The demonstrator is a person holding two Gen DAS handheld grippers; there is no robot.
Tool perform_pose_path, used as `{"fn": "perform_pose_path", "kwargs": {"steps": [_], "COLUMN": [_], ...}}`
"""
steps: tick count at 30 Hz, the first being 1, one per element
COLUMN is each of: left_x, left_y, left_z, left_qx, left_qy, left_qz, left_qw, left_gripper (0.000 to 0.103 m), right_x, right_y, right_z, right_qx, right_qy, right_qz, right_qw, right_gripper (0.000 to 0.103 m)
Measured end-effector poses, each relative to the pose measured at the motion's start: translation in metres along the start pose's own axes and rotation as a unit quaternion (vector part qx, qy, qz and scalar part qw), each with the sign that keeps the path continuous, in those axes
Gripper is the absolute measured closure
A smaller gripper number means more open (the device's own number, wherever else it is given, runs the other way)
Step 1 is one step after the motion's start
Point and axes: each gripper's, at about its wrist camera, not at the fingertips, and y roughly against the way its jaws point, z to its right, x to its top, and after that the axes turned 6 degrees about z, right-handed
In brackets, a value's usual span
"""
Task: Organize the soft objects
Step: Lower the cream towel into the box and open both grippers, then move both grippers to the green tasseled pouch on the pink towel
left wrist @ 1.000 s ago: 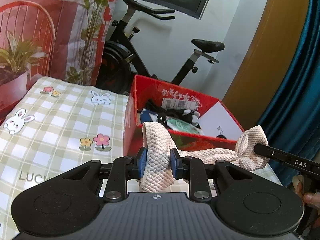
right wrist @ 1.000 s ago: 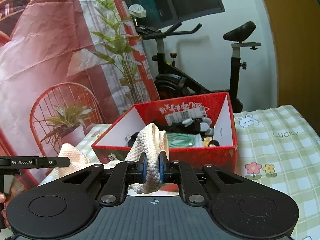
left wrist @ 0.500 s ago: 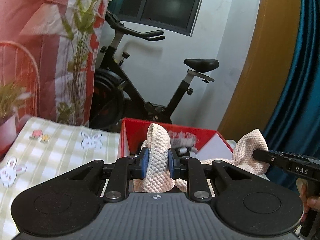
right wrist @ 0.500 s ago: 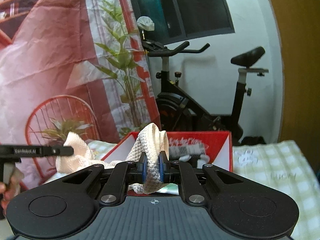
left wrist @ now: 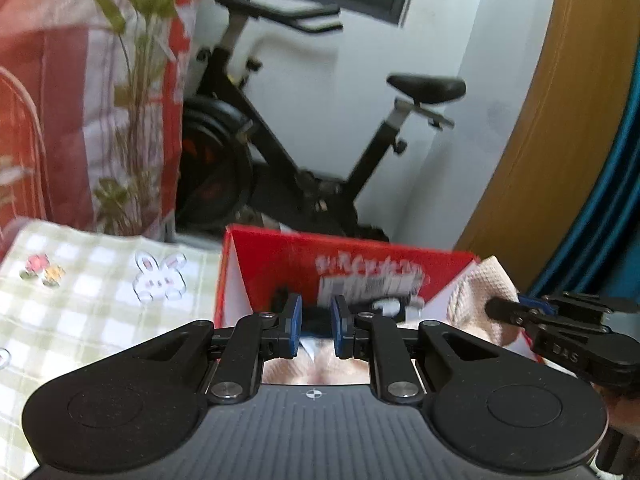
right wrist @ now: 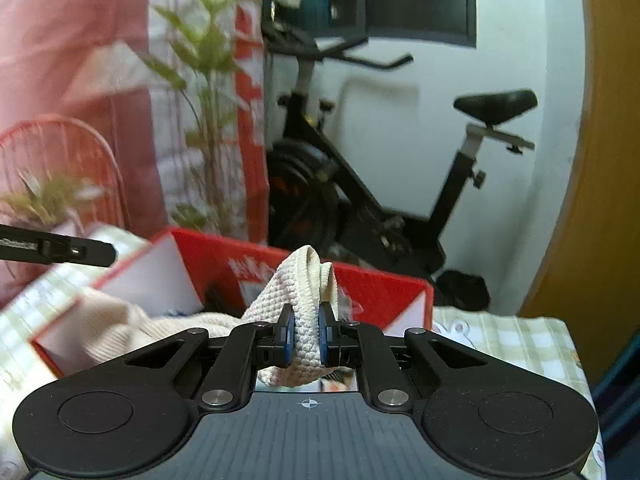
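A cream knitted towel [right wrist: 306,308] is pinched at one end by my right gripper [right wrist: 306,338], above the red box [right wrist: 376,292]. The rest of the towel [right wrist: 120,328] sags down to the left over the box's near edge. In the left wrist view my left gripper [left wrist: 314,326] has its blue pads [left wrist: 295,324] apart with nothing between them; the towel [left wrist: 316,370] lies below and behind them. The right gripper [left wrist: 516,310] shows at the right there, shut on the towel's other end [left wrist: 476,300], beside the red box [left wrist: 352,260].
The box holds dark items and a printed label [left wrist: 368,284]. It stands on a green checked tablecloth [left wrist: 100,292] with bunny and flower prints. An exercise bike [left wrist: 280,152] stands behind, with a red plant-print backdrop [left wrist: 80,100] at the left and a blue curtain [left wrist: 600,220] at the right.
My left gripper has opened and let go of its end of the towel, which dropped below the pads. Both grippers rose and moved closer over the box. The right gripper kept its hold.
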Motion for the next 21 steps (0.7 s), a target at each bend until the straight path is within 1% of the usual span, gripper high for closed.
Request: {"fn": "perform_pose_path", "kwargs": {"steps": [4, 7, 10, 11, 12, 13, 14, 15, 16, 18, 19, 20, 21], "left_x": [-0.013, -0.018, -0.020, -0.020, -0.020, -0.019, -0.019, -0.018, -0.017, -0.017, -0.016, -0.016, -0.017], "left_y": [-0.008, -0.009, -0.010, -0.010, -0.009, -0.006, -0.002, 0.003, 0.006, 0.016, 0.020, 0.026, 0.032], "left_z": [0.000, 0.000, 0.002, 0.003, 0.003, 0.003, 0.004, 0.005, 0.007, 0.009, 0.010, 0.011, 0.011], "left_qx": [-0.009, -0.014, -0.011, -0.010, -0.010, -0.010, -0.009, -0.006, -0.004, 0.000, 0.001, 0.000, -0.001], "left_qy": [-0.007, -0.010, -0.019, -0.021, -0.021, -0.022, -0.024, -0.028, -0.032, -0.039, -0.041, -0.043, -0.045], "left_qz": [-0.030, -0.038, -0.040, -0.041, -0.040, -0.038, -0.034, -0.030, -0.027, -0.026, -0.027, -0.026, -0.023], "left_qw": [0.9995, 0.9991, 0.9990, 0.9989, 0.9989, 0.9990, 0.9991, 0.9991, 0.9991, 0.9989, 0.9988, 0.9987, 0.9987], "left_gripper": [0.086, 0.085, 0.084, 0.078, 0.067, 0.059, 0.045, 0.035, 0.032, 0.021, 0.018, 0.012, 0.011], "right_x": [-0.015, -0.022, -0.028, -0.029, -0.030, -0.030, -0.029, -0.029, -0.027, -0.025, -0.022, -0.021, -0.021], "right_y": [-0.012, -0.015, -0.018, -0.018, -0.016, -0.015, -0.012, -0.007, -0.003, 0.008, 0.014, 0.021, 0.030], "right_z": [0.000, -0.007, -0.010, -0.010, -0.011, -0.011, -0.011, -0.012, -0.011, -0.013, -0.013, -0.014, -0.017], "right_qx": [-0.002, 0.014, 0.018, 0.016, 0.012, 0.004, -0.005, -0.008, -0.009, -0.013, -0.012, -0.007, 0.000], "right_qy": [-0.020, -0.014, -0.014, -0.016, -0.018, -0.017, -0.016, -0.016, -0.016, -0.011, -0.009, -0.009, -0.010], "right_qz": [-0.037, -0.066, -0.092, -0.092, -0.087, -0.086, -0.083, -0.074, -0.068, -0.057, -0.051, -0.045, -0.040], "right_qw": [0.999, 0.998, 0.996, 0.996, 0.996, 0.996, 0.996, 0.997, 0.998, 0.998, 0.999, 0.999, 0.999], "right_gripper": [0.092, 0.092, 0.091, 0.090, 0.089, 0.082, 0.077, 0.076, 0.074, 0.065, 0.058, 0.054, 0.053]}}
